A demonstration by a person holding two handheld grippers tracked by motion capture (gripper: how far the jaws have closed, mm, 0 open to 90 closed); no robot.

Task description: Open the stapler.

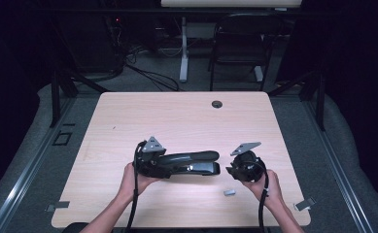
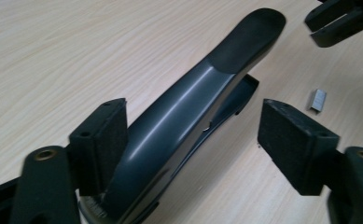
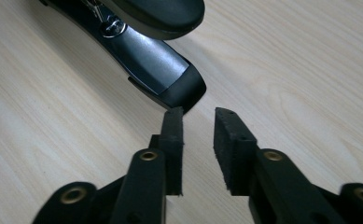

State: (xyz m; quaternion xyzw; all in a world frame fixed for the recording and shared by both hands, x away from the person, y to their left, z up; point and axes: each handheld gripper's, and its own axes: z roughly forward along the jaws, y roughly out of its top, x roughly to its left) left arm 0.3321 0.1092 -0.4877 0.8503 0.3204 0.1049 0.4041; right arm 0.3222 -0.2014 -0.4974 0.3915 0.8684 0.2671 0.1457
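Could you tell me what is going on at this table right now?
A person is working on a black stapler lying on the wooden table. The left hand-held gripper straddles the stapler's rear end with its jaws apart; one pad looks close against the body, the other stands clear. The right hand-held gripper sits just off the stapler's front tip, jaws narrowly apart with nothing between them. A small strip of staples lies loose nearby.

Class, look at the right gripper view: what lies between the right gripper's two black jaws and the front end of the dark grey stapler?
Only bare light wooden table: in the right gripper view the right gripper has nothing between its jaws, just short of the stapler.
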